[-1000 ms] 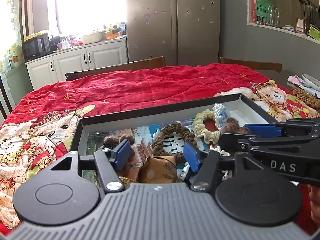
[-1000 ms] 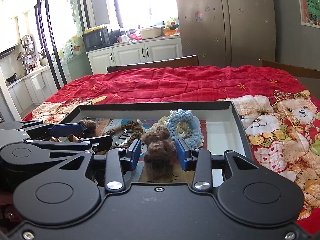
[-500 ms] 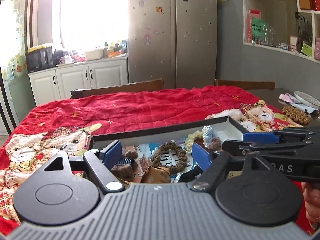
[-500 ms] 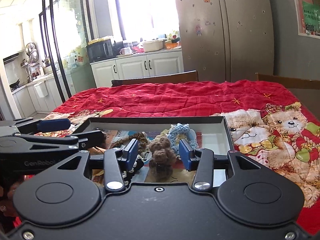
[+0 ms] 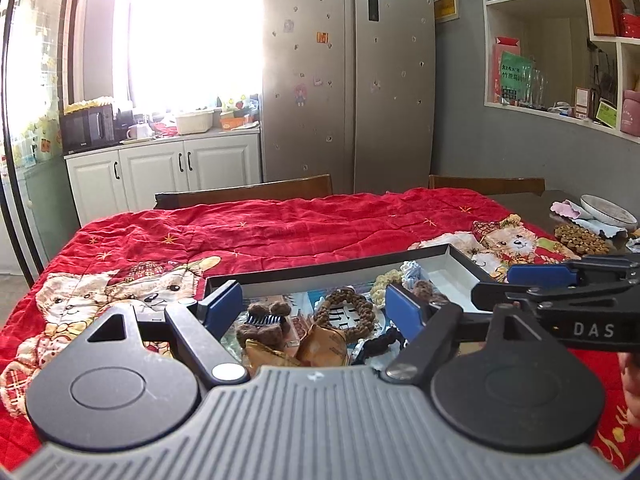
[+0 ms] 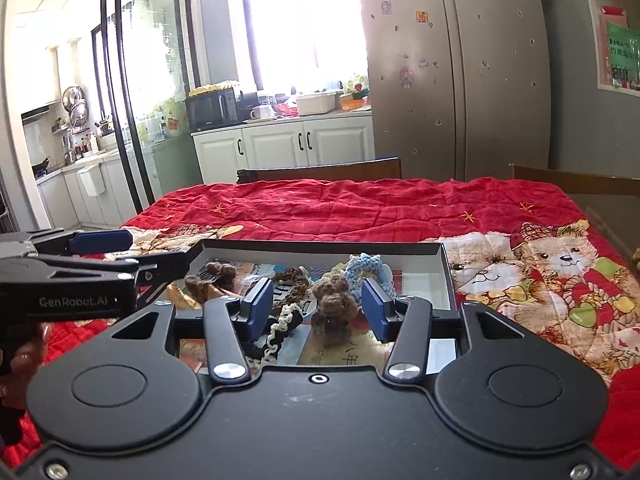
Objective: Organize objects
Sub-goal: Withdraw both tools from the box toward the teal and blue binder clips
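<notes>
Red quilt (image 5: 304, 232) with teddy-bear prints covers the table, with a fridge (image 5: 348, 72) and white cabinets (image 5: 168, 172) behind. Left gripper (image 5: 316, 306) hovers with its blue fingers (image 5: 222, 304) spread wide and nothing between them, above the near-left part of a shallow black tray (image 5: 320, 268). Below it lie a brown hair clip (image 5: 262, 322), a braided brown ring (image 5: 346, 312) and a crumpled tan wrapper (image 5: 308, 346). Right gripper (image 6: 318, 306) is likewise parted and empty, just over a brown crochet bear (image 6: 332, 304) that sits in the tray (image 6: 446, 272). Beside the bear are a cream-edged dark scrunchie (image 6: 280, 330), and behind it a blue scrunchie (image 6: 366, 266). Each gripper shows in the other's view, at the tray's edge. At the far right of the table sit a plate (image 5: 608, 208) and a brown woven mat (image 5: 580, 238).
</notes>
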